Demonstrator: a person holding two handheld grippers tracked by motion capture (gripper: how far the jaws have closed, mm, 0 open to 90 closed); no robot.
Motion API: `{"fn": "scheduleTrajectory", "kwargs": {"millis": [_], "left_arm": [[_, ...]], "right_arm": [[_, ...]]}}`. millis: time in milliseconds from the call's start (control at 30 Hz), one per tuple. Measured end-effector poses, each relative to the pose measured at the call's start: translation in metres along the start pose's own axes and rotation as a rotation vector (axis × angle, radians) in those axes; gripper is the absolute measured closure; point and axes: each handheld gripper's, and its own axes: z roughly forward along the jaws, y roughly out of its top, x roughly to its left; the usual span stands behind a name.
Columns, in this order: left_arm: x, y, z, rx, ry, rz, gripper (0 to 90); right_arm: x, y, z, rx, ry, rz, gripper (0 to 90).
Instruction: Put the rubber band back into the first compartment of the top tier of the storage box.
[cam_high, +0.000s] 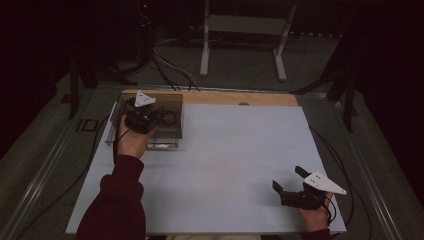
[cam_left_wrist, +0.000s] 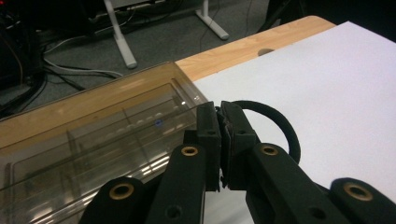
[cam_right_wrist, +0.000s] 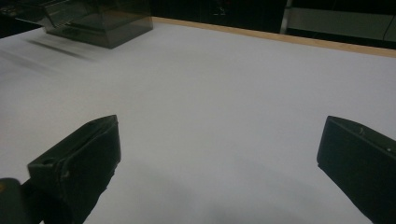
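Black loop (cam_left_wrist: 275, 122), pinched in left hand-held gripper (cam_left_wrist: 219, 122); clear box (cam_left_wrist: 100, 123) at nine o'clock, just beside; right hand-held gripper (cam_right_wrist: 217, 158) spread, well apart.

The white table sheet (cam_high: 225, 165) lies bare across its middle and right, open for passage. At its far left corner the clear plastic box (cam_high: 170, 131) blocks the way, the left gripper (cam_high: 150, 116) above it.
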Motion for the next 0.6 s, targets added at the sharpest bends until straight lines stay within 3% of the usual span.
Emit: {"fn": "scheduleTrajectory", "kwargs": {"millis": [600], "left_arm": [[0.020,-0.010,-0.013,-0.005,0.038,-0.017,88.4]], "right_arm": [[0.000,0.000,0.001,0.003,0.004,-0.003,0.0]]}}
